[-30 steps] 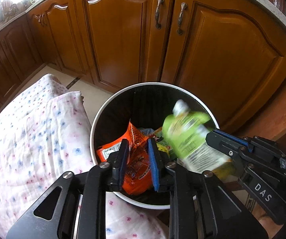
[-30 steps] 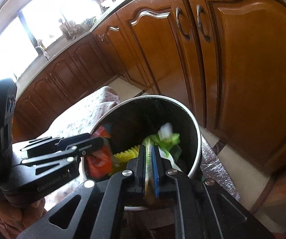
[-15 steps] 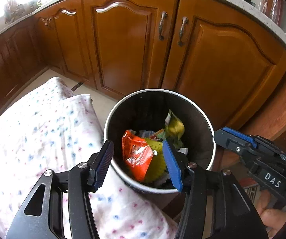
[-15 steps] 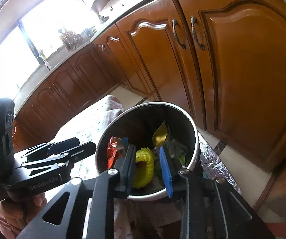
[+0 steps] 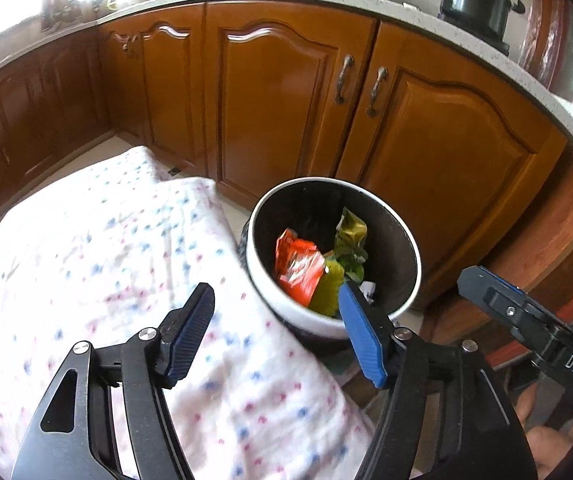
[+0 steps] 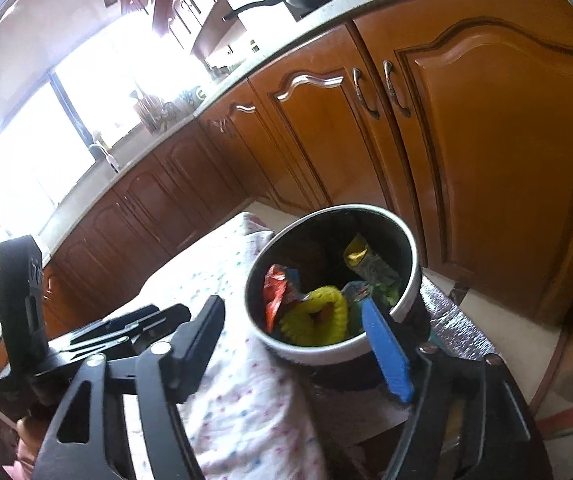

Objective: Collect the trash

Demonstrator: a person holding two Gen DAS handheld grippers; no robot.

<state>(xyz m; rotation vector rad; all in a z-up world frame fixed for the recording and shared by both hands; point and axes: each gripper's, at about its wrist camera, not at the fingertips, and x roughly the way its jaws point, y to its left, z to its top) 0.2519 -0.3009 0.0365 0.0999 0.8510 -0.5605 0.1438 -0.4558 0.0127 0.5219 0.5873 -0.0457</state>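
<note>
Left wrist: left gripper (image 5: 276, 330) jaws apart, empty | above bin (image 5: 278, 312)

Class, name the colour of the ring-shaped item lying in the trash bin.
Bright yellow ring; clearest in the right wrist view, inside the bin.

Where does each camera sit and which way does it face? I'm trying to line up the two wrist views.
Left wrist: on the left gripper, looking forward and down at the trash bin and floral cloth; both fingers show, the right gripper at right.
Right wrist: on the right gripper, facing the bin from its other side; the left gripper at left.
Shared: bin, orange wrapper, cloth, wooden cabinets.
</note>
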